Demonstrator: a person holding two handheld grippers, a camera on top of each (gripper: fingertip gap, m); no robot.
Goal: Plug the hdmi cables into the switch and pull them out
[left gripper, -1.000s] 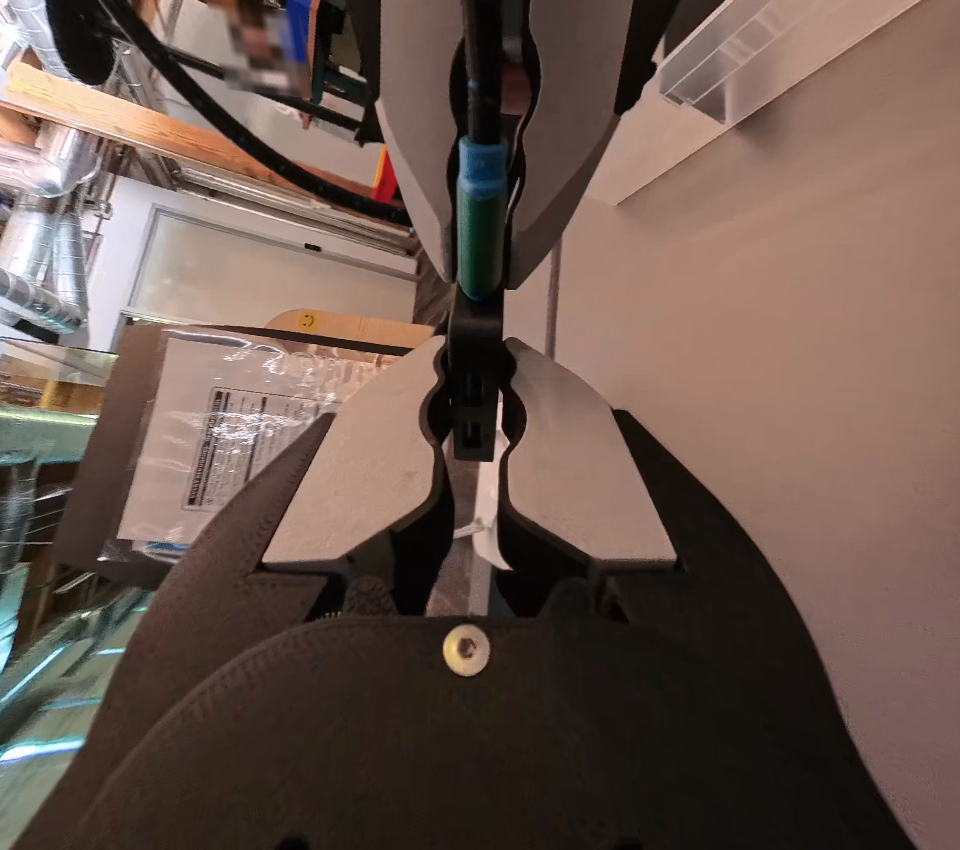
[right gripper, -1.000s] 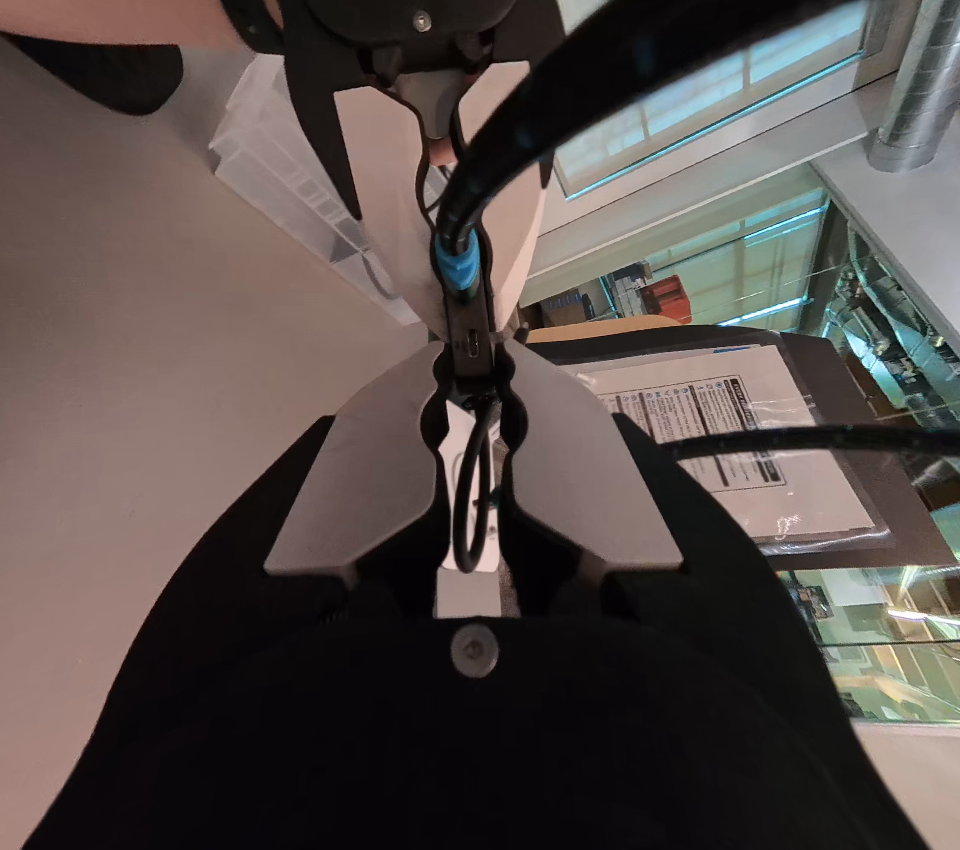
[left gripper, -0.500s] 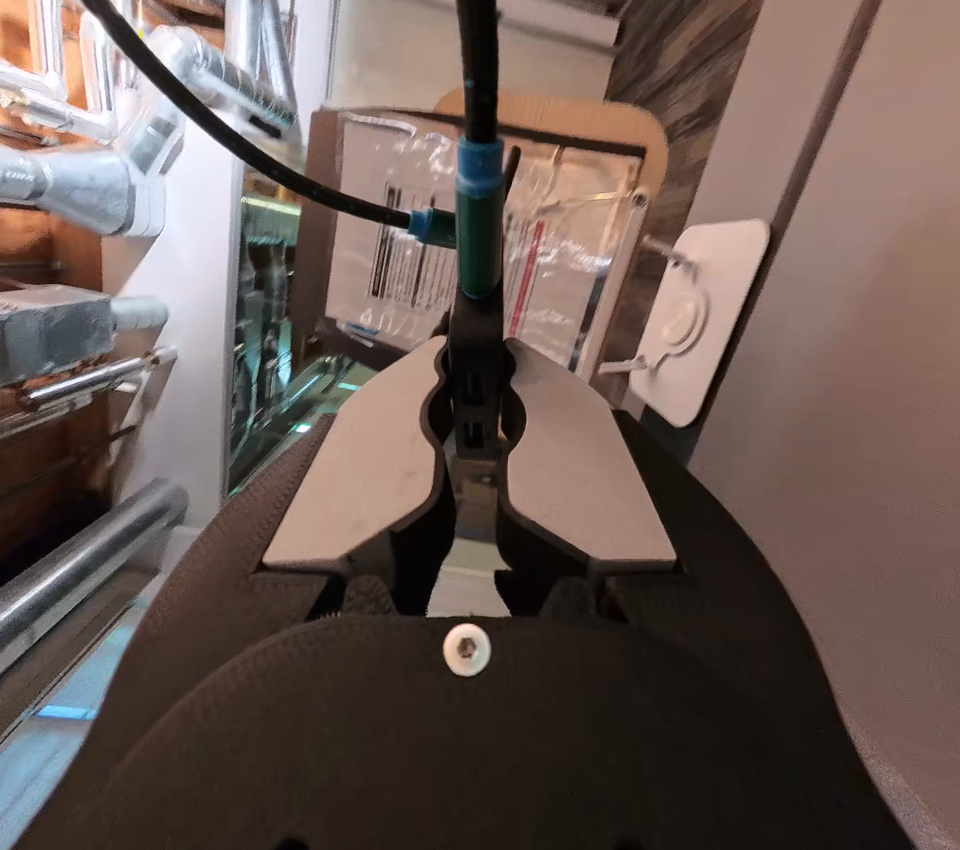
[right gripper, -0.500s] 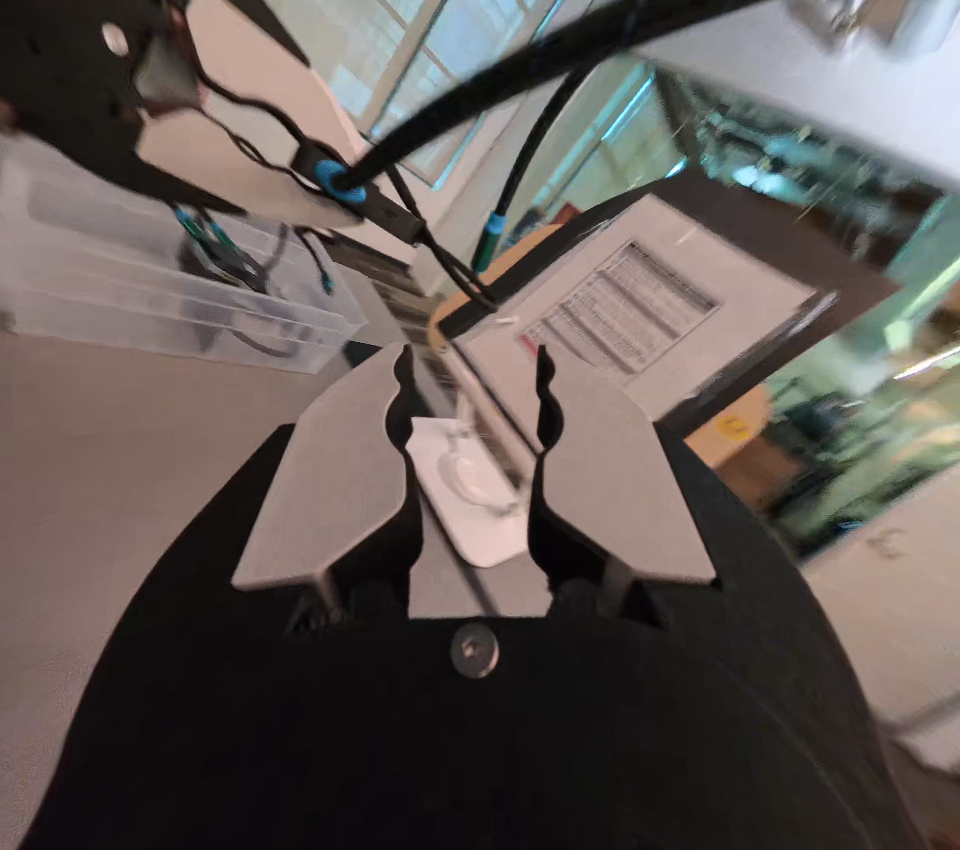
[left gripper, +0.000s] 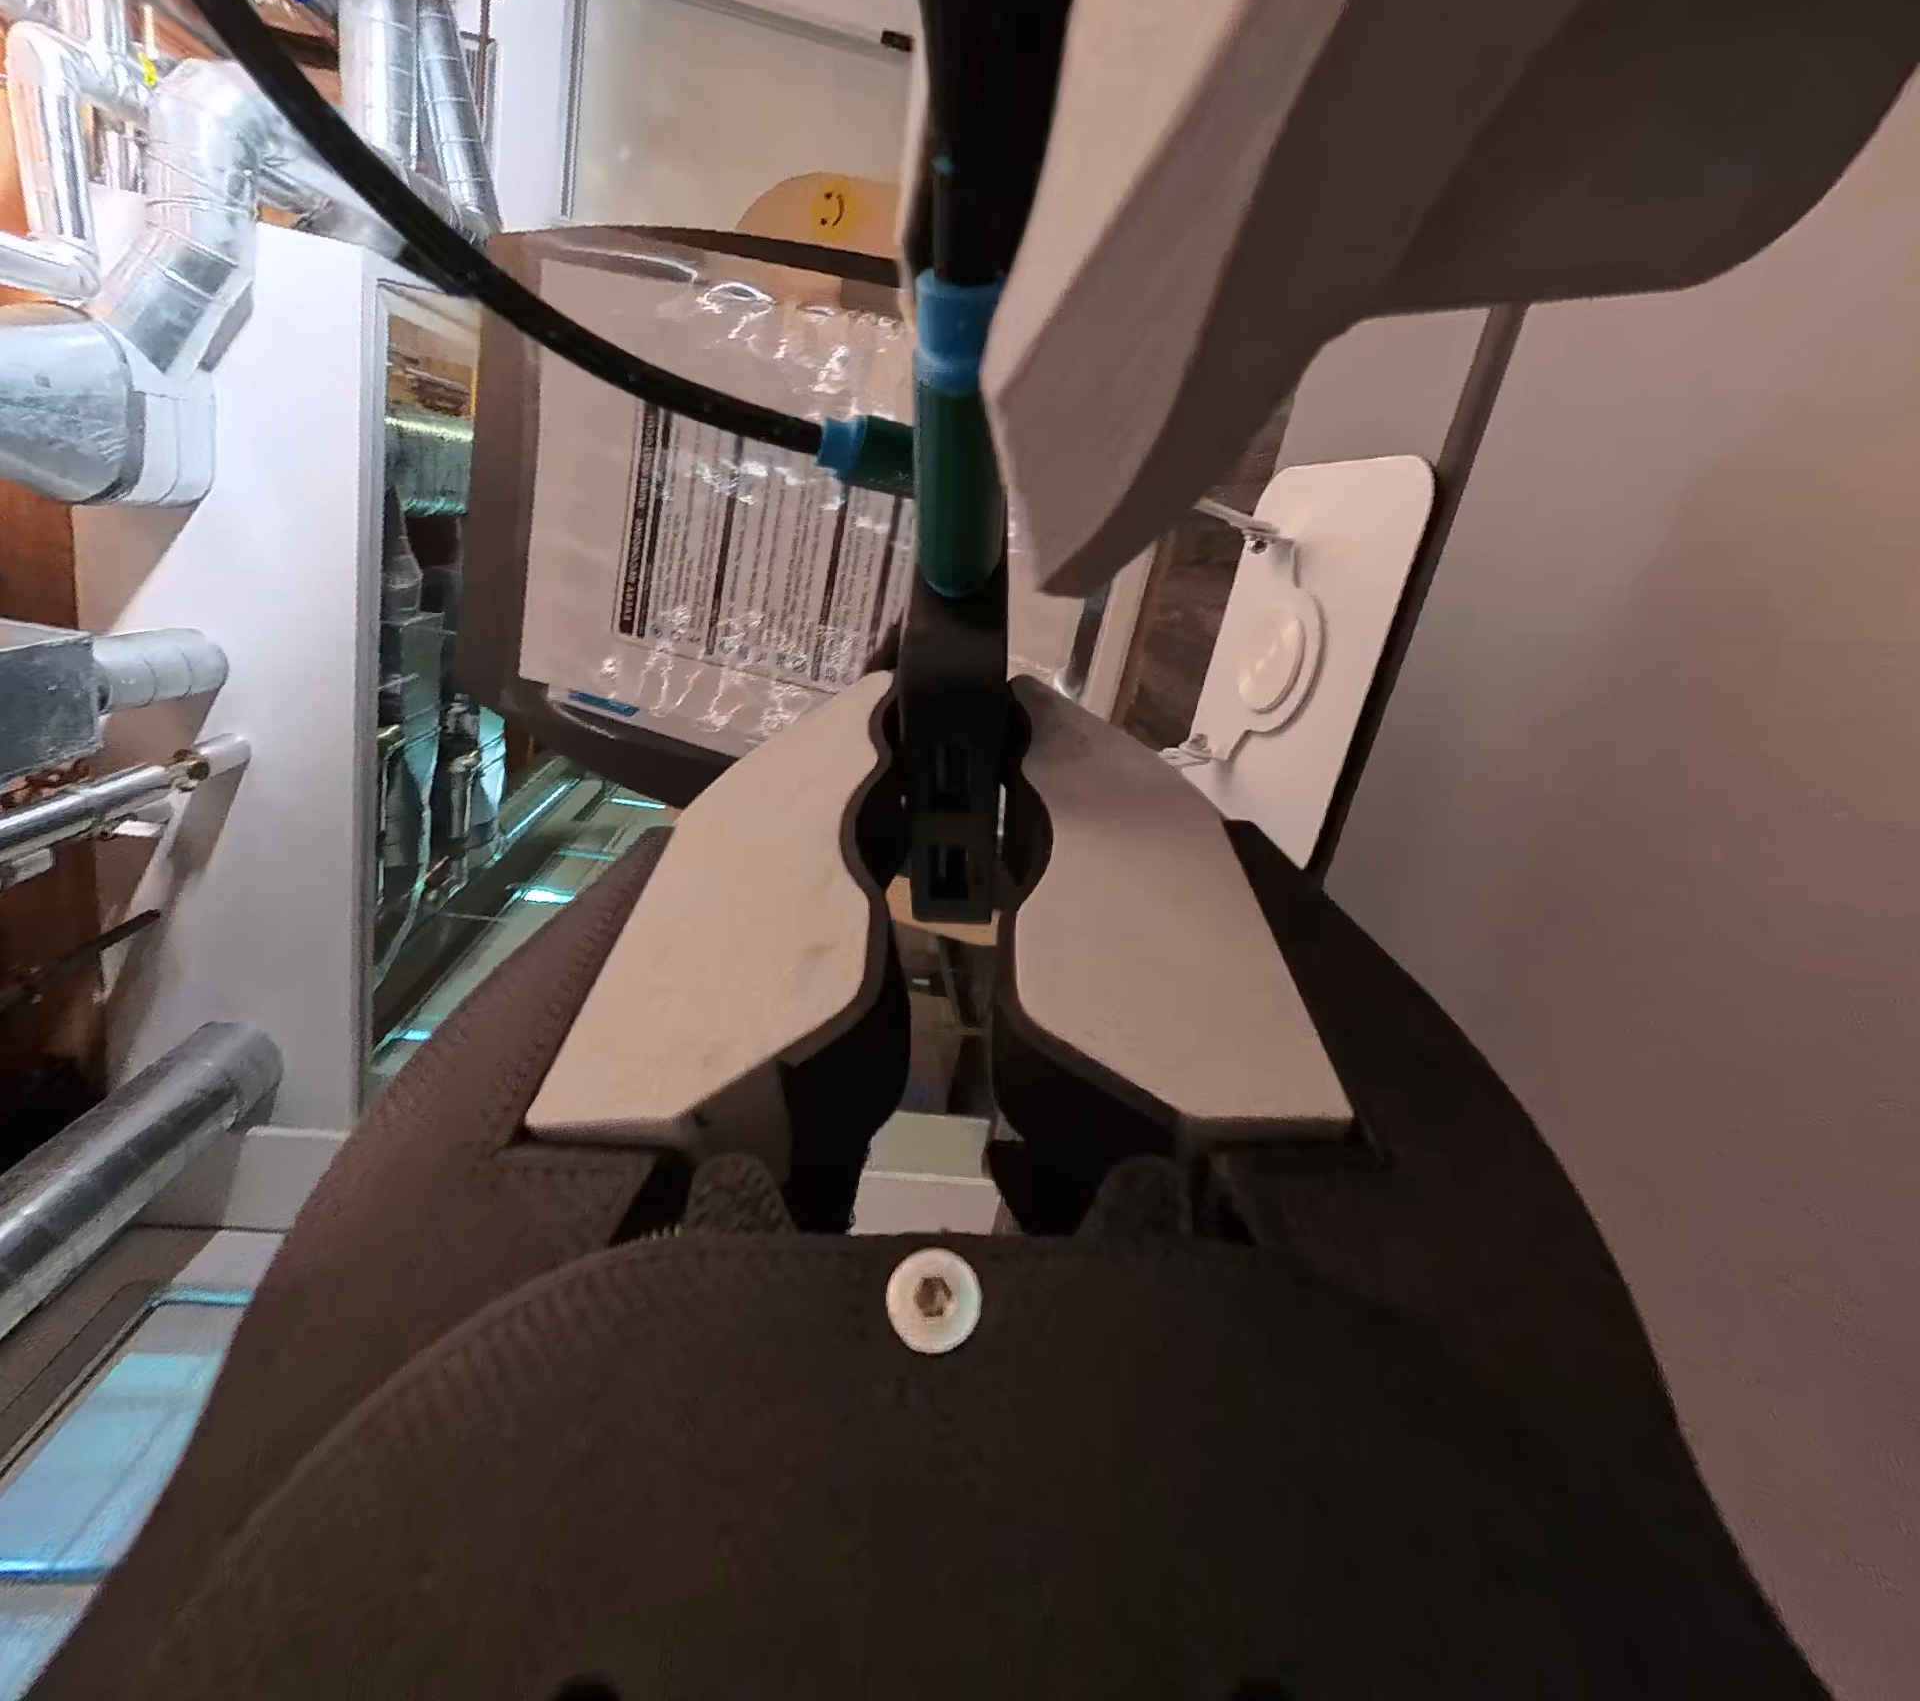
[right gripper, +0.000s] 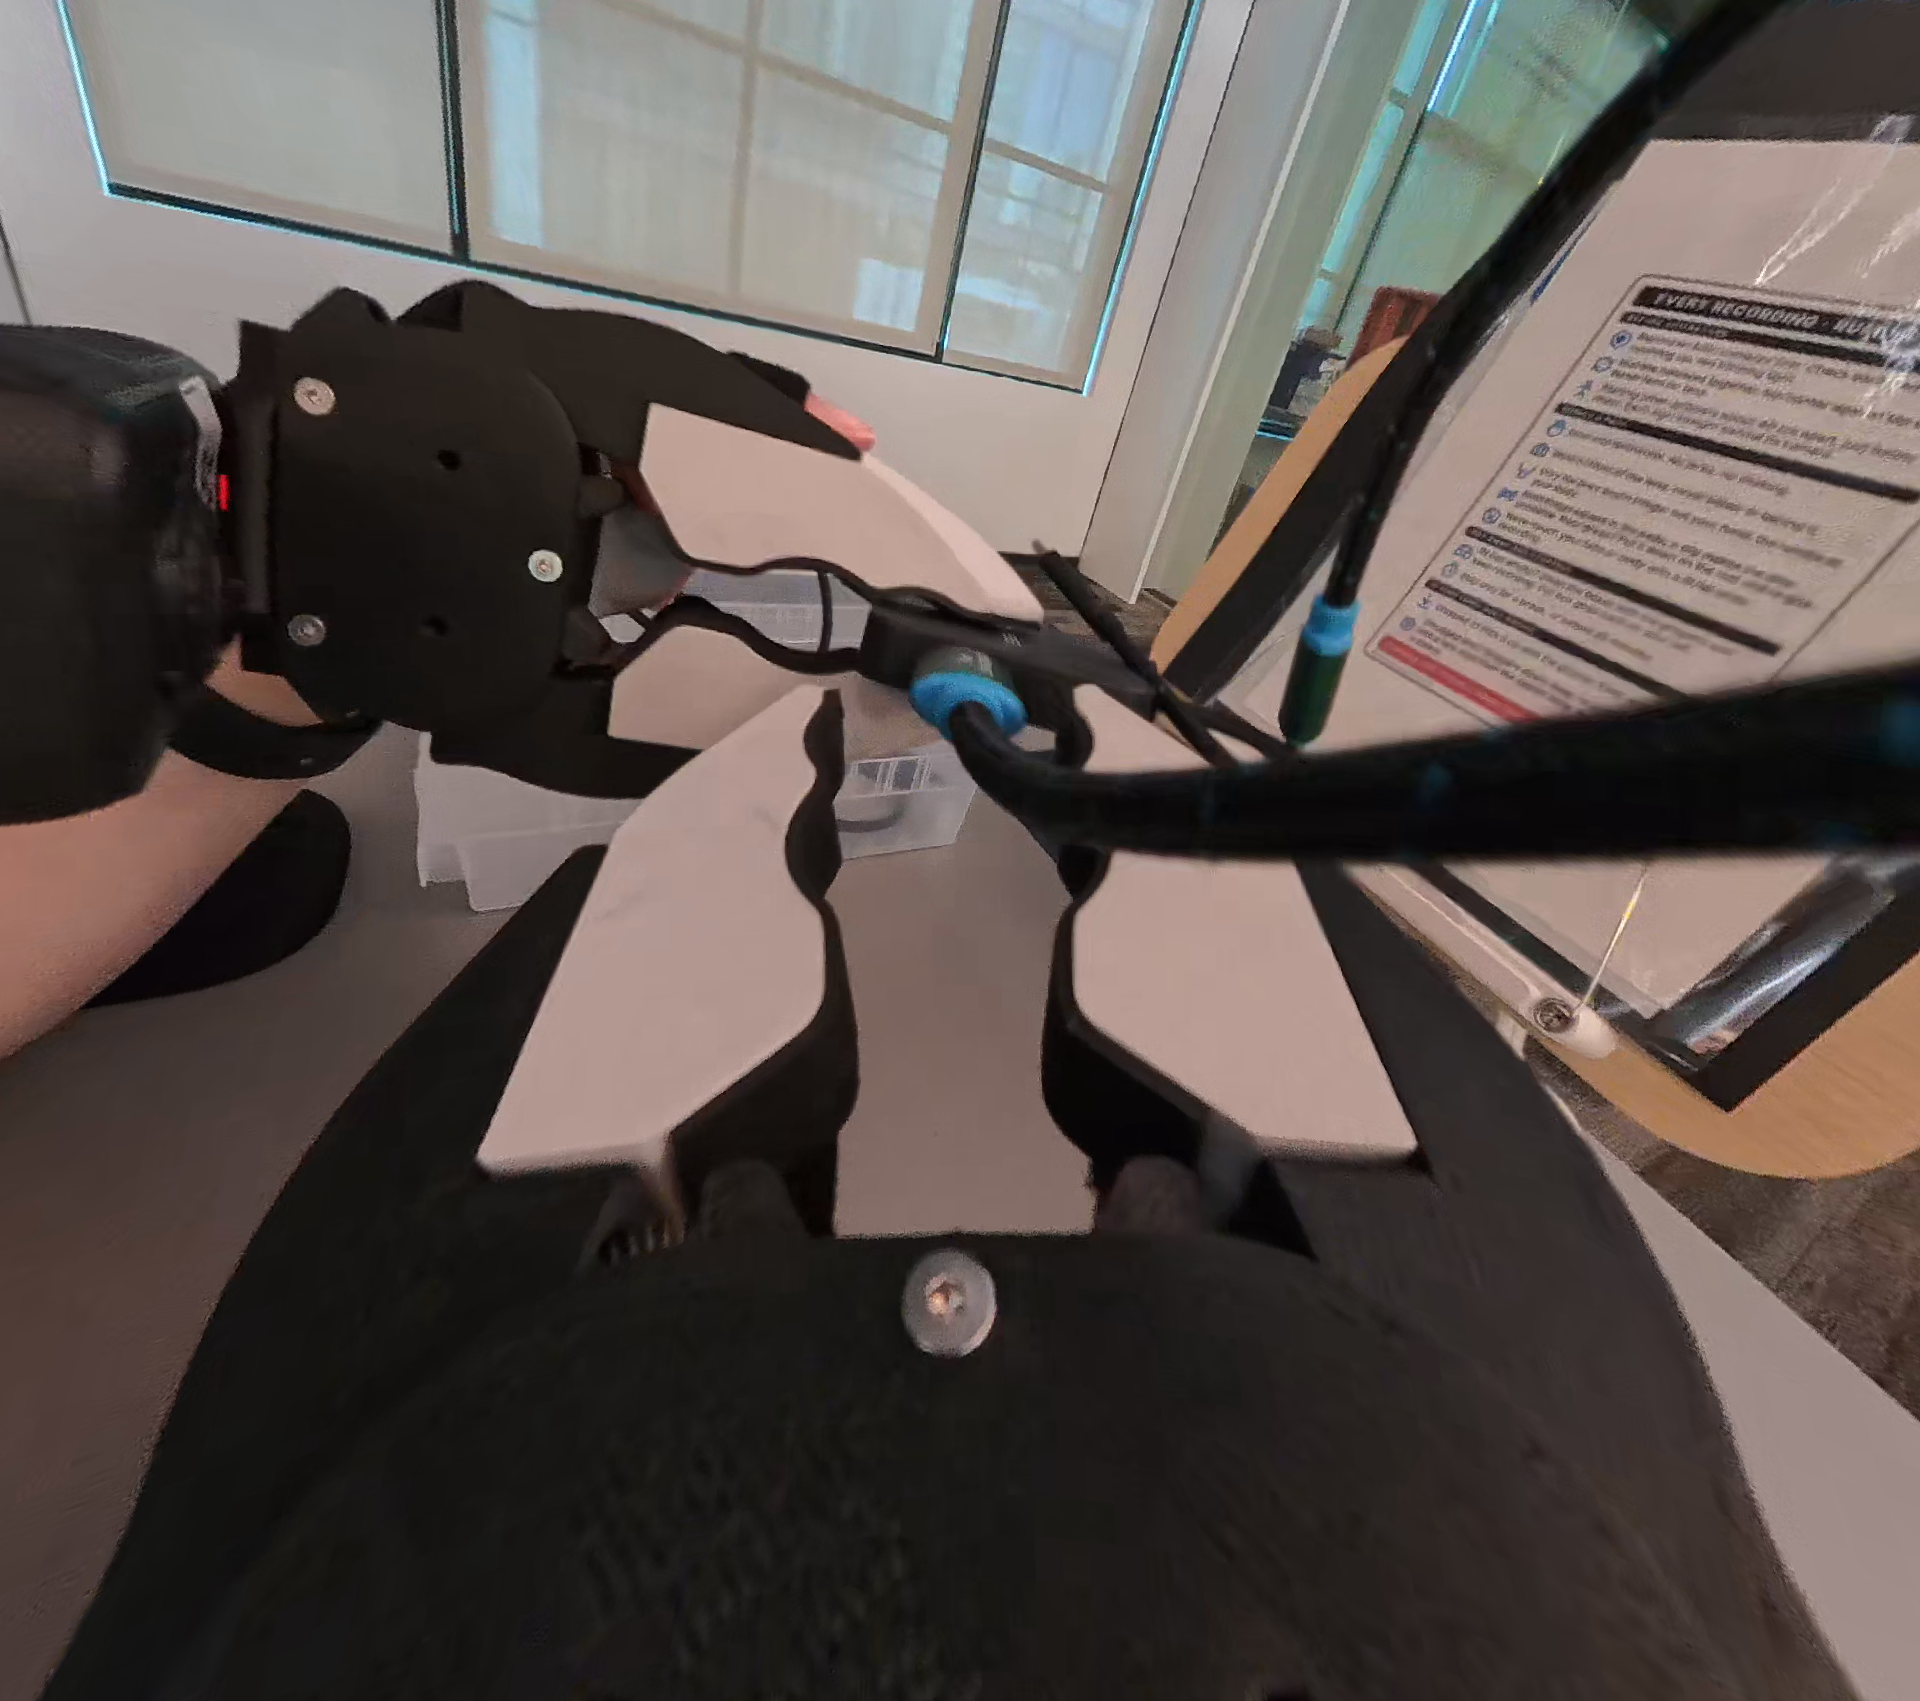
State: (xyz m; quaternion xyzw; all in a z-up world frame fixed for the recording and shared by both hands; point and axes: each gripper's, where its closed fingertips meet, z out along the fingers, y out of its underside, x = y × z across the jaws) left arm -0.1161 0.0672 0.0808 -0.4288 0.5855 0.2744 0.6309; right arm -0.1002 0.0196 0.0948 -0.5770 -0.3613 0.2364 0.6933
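My left gripper (left gripper: 951, 778) is shut on the small black switch (left gripper: 948, 820) and holds it in the air. A green plug with a blue collar (left gripper: 954, 498) sits in the switch's front end, and its black cable runs upward. A second blue-collared plug (left gripper: 862, 451) comes in from the left; its tip is hidden behind the first. In the right wrist view my right gripper (right gripper: 940, 778) is open and empty just below the switch (right gripper: 1049, 649). The plugged-in cable (right gripper: 1351, 794) crosses its right fingertip. The second plug (right gripper: 1311, 680) hangs just beyond. The right gripper's finger (left gripper: 1247, 197) looms at the upper right.
The grey table (left gripper: 1662, 924) carries a white plate with a round boss (left gripper: 1309, 654). A framed printed sheet under plastic (right gripper: 1714, 508) stands at the right. A clear plastic box (right gripper: 686, 820) lies behind the left gripper (right gripper: 416, 539). Windows fill the background.
My right gripper was shut on the green plug at the switch a second ago; it has let go, opened and swung away. My left gripper kept the switch and turned.
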